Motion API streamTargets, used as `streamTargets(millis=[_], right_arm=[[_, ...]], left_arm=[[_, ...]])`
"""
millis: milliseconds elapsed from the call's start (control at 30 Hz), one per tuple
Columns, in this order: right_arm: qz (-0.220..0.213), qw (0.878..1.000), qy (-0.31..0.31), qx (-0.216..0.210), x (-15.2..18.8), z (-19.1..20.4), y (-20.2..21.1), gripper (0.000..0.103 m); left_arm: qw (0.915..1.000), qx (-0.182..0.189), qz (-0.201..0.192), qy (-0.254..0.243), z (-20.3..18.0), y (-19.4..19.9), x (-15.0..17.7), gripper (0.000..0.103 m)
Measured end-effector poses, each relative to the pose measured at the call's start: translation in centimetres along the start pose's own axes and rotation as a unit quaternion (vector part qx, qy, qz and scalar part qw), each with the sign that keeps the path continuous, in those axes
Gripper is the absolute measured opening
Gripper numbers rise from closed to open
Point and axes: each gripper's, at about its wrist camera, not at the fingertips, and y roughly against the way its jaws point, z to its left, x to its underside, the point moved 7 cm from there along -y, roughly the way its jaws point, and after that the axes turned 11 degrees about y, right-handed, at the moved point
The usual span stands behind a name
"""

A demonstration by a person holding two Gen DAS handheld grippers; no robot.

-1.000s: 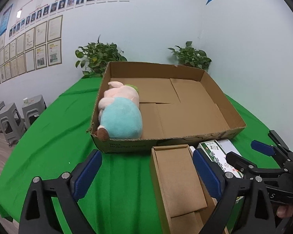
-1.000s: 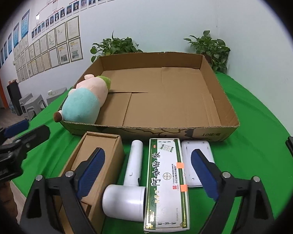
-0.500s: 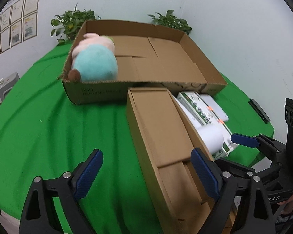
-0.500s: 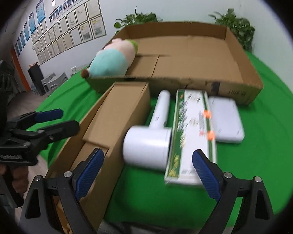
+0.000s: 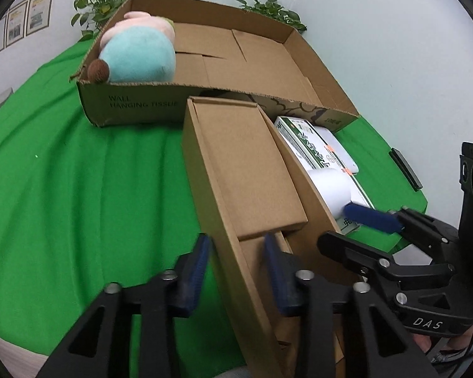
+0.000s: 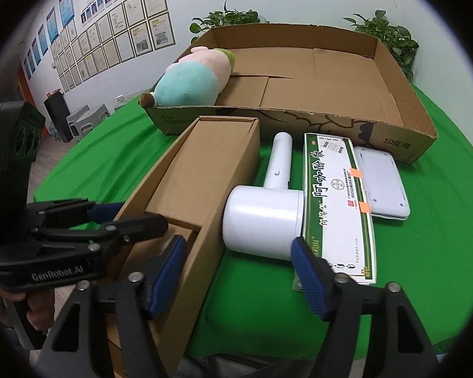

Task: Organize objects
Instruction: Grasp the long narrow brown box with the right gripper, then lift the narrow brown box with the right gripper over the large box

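A long brown carton (image 5: 246, 170) (image 6: 205, 182) lies on the green table in front of a large open cardboard tray (image 5: 318, 82) (image 6: 403, 132). My left gripper (image 5: 236, 271) (image 6: 110, 217) straddles the carton's left wall near its near end, jaws partly closed with a small gap on each side. My right gripper (image 6: 239, 271) (image 5: 347, 226) is open around the carton's right wall and the white hair dryer (image 6: 265, 217) (image 5: 331, 186). A green-and-white box (image 6: 337, 201) and a white flat device (image 6: 381, 186) lie to the right. A plush toy (image 5: 138, 53) (image 6: 195, 78) lies in the tray.
Potted plants (image 5: 104, 9) (image 6: 384, 34) stand behind the tray by the wall. A dark flat object (image 5: 405, 168) lies near the table's right edge. Grey stools (image 6: 85, 119) stand on the floor to the left.
Both grippers have moved down and in to the carton's near end. My left gripper's jaws have narrowed around the carton's left wall. The right gripper has narrowed a little and stays open.
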Motion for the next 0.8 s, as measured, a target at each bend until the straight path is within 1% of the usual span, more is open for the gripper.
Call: streamTargets(millis=[33, 100, 133, 200, 233, 367, 433, 533, 800], right_arm=[[0.005, 1.000, 0.001, -0.009, 0.0, 0.3, -0.2, 0.048], [0.006, 1.000, 0.007, -0.009, 0.0, 0.8, -0.3, 0.037], [0.009, 1.000, 0.010, -0.015, 0.0, 1.2, -0.4, 0.033], [0.010, 1.000, 0.015, -0.021, 0.0, 1.8, -0.5, 0.020], [0.012, 1.000, 0.018, -0.020, 0.1, 2.1, -0.4, 0.018], [0.023, 0.999, 0.017, -0.021, 0.7, 2.6, 0.2, 0.018], [0.028, 0.999, 0.017, -0.026, 1.0, 2.9, 0.2, 0.020], [0.039, 0.999, 0.013, -0.020, 1.2, 3.0, -0.5, 0.023], [0.038, 0.999, 0.008, -0.005, 1.3, 2.9, -0.6, 0.019]], left_arm=[[1.0000, -0.003, -0.001, -0.001, 0.0, 0.0, 0.0, 0.028], [1.0000, -0.003, 0.000, 0.001, 0.0, 0.0, 0.0, 0.026], [1.0000, -0.002, 0.001, 0.002, 0.0, 0.1, 0.1, 0.026], [1.0000, -0.006, 0.001, 0.000, -0.1, 0.2, 0.3, 0.026], [1.0000, -0.009, 0.002, -0.002, -0.2, 0.3, 0.5, 0.026], [1.0000, -0.006, 0.005, 0.003, -0.3, 0.8, 1.3, 0.026], [0.9999, -0.003, 0.005, 0.011, -0.2, 0.9, 1.5, 0.026], [0.9999, -0.010, 0.002, 0.013, -0.3, 0.9, 1.4, 0.025], [0.9996, -0.026, -0.009, 0.001, -0.6, 1.1, 1.7, 0.022]])
